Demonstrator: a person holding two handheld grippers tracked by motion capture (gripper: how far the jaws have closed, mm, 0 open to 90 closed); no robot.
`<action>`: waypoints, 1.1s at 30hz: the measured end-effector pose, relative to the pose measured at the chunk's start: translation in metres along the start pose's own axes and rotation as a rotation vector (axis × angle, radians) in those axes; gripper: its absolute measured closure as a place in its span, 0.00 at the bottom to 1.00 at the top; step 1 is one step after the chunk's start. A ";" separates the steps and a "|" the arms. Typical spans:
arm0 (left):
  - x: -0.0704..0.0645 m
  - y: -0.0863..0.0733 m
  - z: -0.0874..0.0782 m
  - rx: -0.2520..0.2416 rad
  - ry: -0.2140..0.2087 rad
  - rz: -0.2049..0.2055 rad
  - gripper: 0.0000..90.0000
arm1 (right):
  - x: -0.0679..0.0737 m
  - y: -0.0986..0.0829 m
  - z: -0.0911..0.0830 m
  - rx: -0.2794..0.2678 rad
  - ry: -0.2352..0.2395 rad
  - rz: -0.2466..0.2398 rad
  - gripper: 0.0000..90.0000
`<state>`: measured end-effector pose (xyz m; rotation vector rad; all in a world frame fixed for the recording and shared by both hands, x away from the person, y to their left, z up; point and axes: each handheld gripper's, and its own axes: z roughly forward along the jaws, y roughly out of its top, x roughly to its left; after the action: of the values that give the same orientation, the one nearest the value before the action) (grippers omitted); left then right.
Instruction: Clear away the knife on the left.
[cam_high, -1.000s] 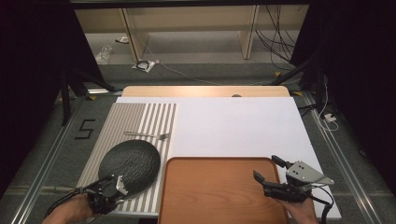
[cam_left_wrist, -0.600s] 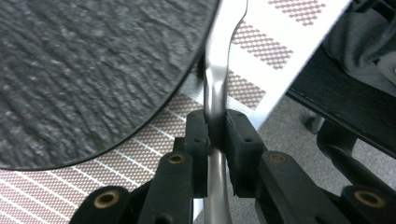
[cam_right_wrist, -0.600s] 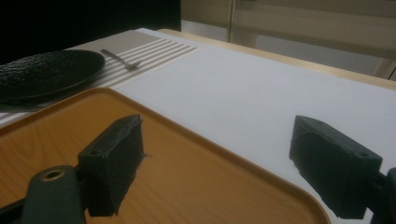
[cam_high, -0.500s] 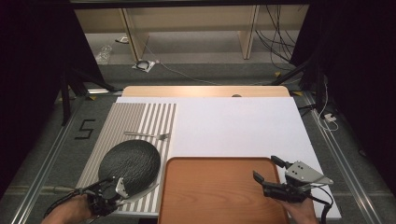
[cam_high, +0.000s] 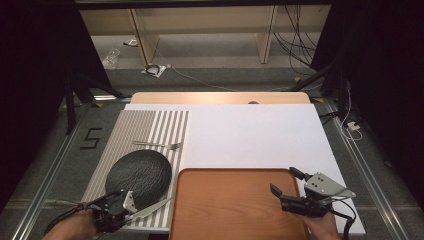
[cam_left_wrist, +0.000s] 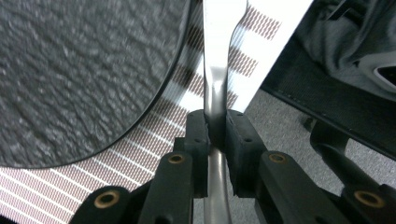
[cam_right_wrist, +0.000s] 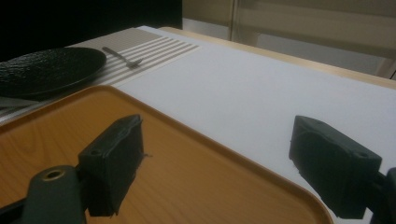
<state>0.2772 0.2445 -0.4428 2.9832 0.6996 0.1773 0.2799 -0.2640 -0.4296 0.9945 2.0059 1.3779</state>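
Knife (cam_left_wrist: 215, 79) sat pinched between the jaws of your left gripper (cam_left_wrist: 216, 135), clamped on the narrow neck below the blade. In the high view you held it low at the near left corner of the table, the blade (cam_high: 150, 207) angled out over the striped placemat (cam_high: 150, 127) just beside the near rim of the black plate (cam_high: 138, 172) (whether blade and rim touched, you could not tell). A fork (cam_high: 159, 145) lay on the mat beyond the plate. Your right gripper (cam_high: 292, 182) hovered over the near right corner of the wooden tray (cam_high: 225, 205), jaws spread wide and holding nothing.
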 end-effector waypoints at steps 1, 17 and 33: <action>-0.001 0.002 -0.002 -0.001 0.002 0.009 0.89 | 0.000 0.000 0.000 0.001 0.000 -0.001 0.21; -0.007 0.049 -0.019 -0.233 -0.016 -0.051 0.89 | -0.001 0.000 -0.001 -0.006 -0.005 0.005 0.21; -0.019 0.096 -0.019 -0.297 -0.094 -0.060 0.89 | 0.000 0.000 -0.001 -0.005 -0.004 0.004 0.21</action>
<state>0.2997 0.1508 -0.4160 2.6665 0.6843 0.1234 0.2795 -0.2648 -0.4288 0.9995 1.9971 1.3813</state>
